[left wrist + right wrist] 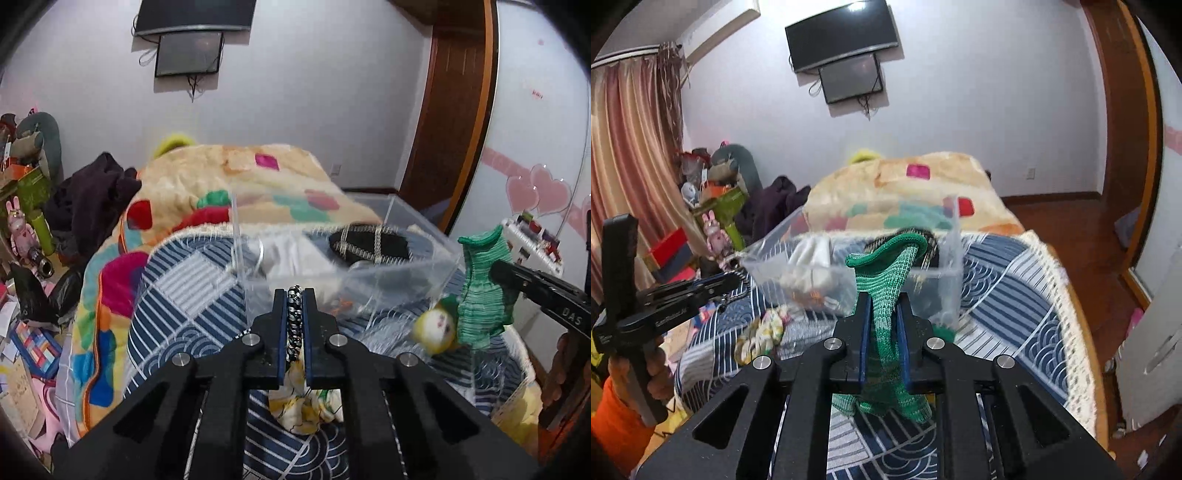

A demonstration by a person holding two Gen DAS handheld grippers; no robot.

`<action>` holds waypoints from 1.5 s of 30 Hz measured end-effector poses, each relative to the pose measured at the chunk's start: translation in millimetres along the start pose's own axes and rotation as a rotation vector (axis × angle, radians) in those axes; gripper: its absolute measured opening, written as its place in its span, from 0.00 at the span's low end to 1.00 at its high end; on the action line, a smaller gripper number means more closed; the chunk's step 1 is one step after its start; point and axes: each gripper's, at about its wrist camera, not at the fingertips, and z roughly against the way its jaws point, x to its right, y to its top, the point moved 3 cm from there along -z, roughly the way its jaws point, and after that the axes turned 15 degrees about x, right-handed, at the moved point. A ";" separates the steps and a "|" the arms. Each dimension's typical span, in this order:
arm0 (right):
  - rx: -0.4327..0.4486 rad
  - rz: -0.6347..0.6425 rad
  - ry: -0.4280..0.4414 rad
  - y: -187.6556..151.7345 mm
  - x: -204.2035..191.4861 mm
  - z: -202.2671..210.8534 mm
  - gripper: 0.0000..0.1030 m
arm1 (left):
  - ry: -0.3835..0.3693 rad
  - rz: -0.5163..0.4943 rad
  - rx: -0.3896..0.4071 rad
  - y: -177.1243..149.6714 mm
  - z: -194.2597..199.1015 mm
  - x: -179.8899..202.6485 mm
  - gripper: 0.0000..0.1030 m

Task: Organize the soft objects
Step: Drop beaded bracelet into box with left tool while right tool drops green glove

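My left gripper [295, 295] is shut on a black-and-white braided cord [294, 325], with a yellow floral cloth pouch [306, 406] hanging below it. The pouch also shows in the right wrist view [761, 332]. My right gripper [883, 301] is shut on a green knitted glove [886, 280], held upright; it also shows in the left wrist view [480, 291]. A clear plastic box [369, 273] stands on the bed just ahead of both grippers. It holds white cloth [284, 254] and a black item with pale stripes [369, 243]. A small yellow plush [436, 328] is beside the glove.
The bed has a blue-and-white patterned cover [1015, 295] and a colourful blanket [207, 192] heaped behind the box. Dark clothing [92, 199] lies at the left. Clutter and toys [26, 236] fill the floor on the left. A wooden door [450, 110] stands at the right.
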 end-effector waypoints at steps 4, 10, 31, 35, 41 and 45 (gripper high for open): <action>0.037 0.005 -0.010 14.9 3.3 -0.1 0.11 | 0.003 -0.006 0.060 21.9 7.5 3.7 0.06; 0.100 -0.008 -0.031 44.2 14.4 -10.0 0.11 | -0.013 -0.002 0.125 51.2 9.0 8.1 0.06; 0.044 0.109 -0.026 46.0 -13.6 -85.7 0.11 | 0.002 -0.064 0.042 45.6 -77.6 26.6 0.06; -0.012 0.132 -0.020 34.9 -17.1 -98.9 0.11 | 0.007 -0.095 -0.001 33.0 -94.9 33.4 0.06; -0.091 0.164 0.008 20.1 -24.7 -110.8 0.12 | 0.005 -0.094 -0.084 14.5 -109.5 37.9 0.06; -0.137 0.154 0.022 12.2 -23.3 -113.8 0.12 | -0.013 -0.095 -0.109 9.2 -112.8 41.3 0.06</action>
